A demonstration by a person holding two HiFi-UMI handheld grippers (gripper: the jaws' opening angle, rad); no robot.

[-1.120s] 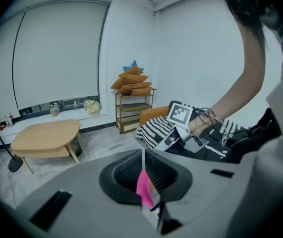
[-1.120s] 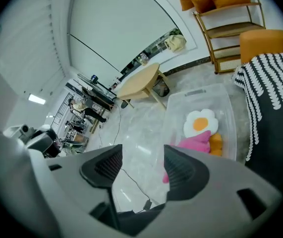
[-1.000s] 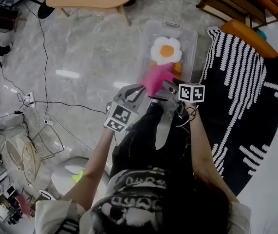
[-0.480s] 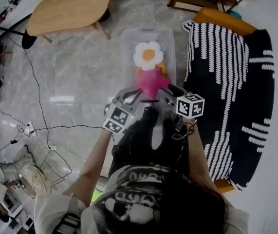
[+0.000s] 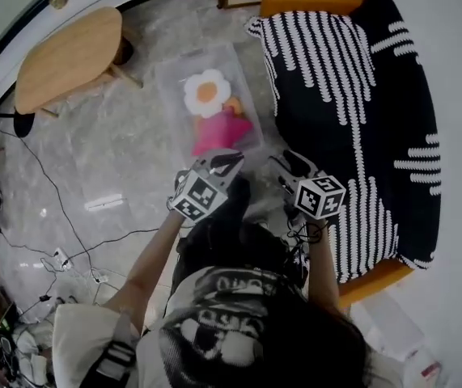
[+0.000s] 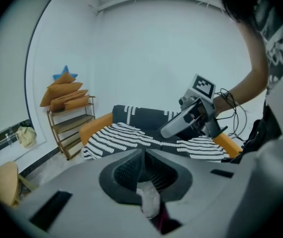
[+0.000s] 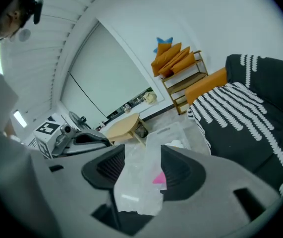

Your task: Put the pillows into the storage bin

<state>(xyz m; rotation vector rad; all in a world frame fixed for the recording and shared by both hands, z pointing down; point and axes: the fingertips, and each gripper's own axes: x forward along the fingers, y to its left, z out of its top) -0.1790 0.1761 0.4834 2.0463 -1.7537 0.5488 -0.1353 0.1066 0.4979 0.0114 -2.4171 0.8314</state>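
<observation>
Lying in bin (image 5: 174, 83), pillows (image 5: 216, 129) clear of fingers (image 5: 227, 160): left (image 6: 143, 153) together, right (image 7: 141, 151) apart, empty, closing.

pillows (image 5: 207, 92) in storage bin (image 5: 168, 75), sofa (image 5: 352, 95) on its right, table (image 5: 65, 55) behind to its left

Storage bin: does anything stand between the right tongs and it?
Nothing visible does. The right tongs, which have just been closing on nothing, face the clear storage bin across bare marble floor.
</observation>
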